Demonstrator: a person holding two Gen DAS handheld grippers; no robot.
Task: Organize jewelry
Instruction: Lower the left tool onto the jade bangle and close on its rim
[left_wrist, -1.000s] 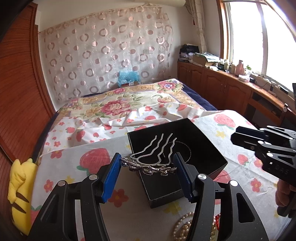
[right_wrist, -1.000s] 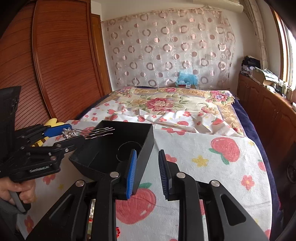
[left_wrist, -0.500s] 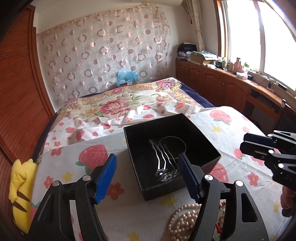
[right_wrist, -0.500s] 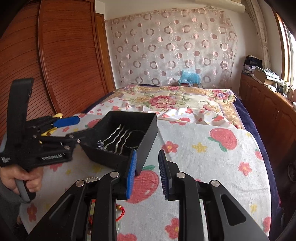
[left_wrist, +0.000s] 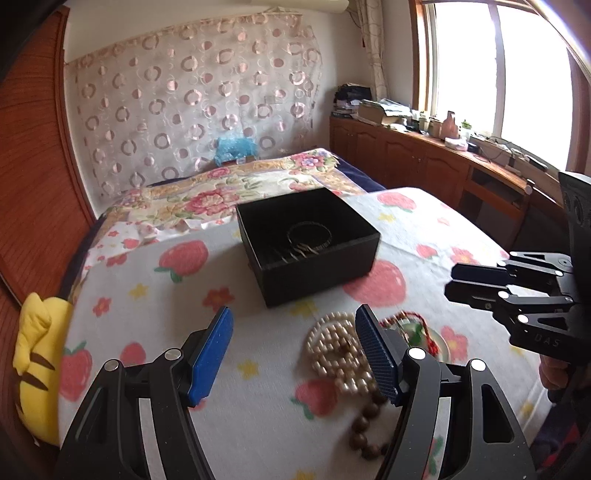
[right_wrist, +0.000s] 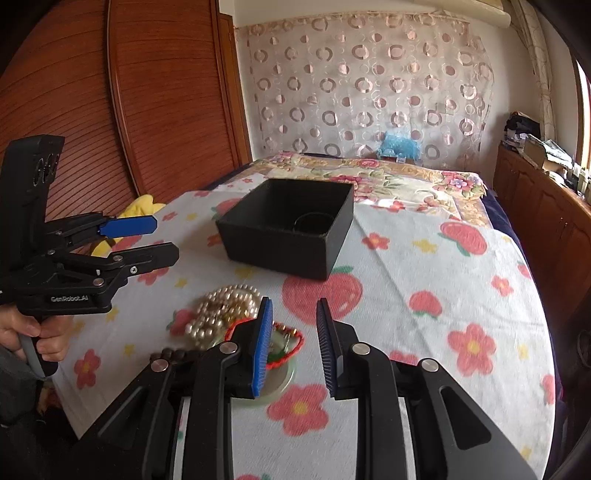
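A black open box stands on the strawberry-print cloth; inside lie a silver hair comb and a dark bangle. The box also shows in the right wrist view. In front of it lie a pearl necklace, a brown bead bracelet and a red cord with a green pendant. My left gripper is open and empty, pulled back from the box, above the cloth beside the pearls. My right gripper is open and empty, just above the red cord and pearls.
A yellow plush toy lies at the left edge of the table. A pale green ring dish sits under the red cord. Behind the table is a flowered bed; wooden cabinets run along the right wall.
My left gripper opened and let the silver hair comb drop into the black box, then drew back and down toward the pearls. My right gripper also drew back and opened a little wider.
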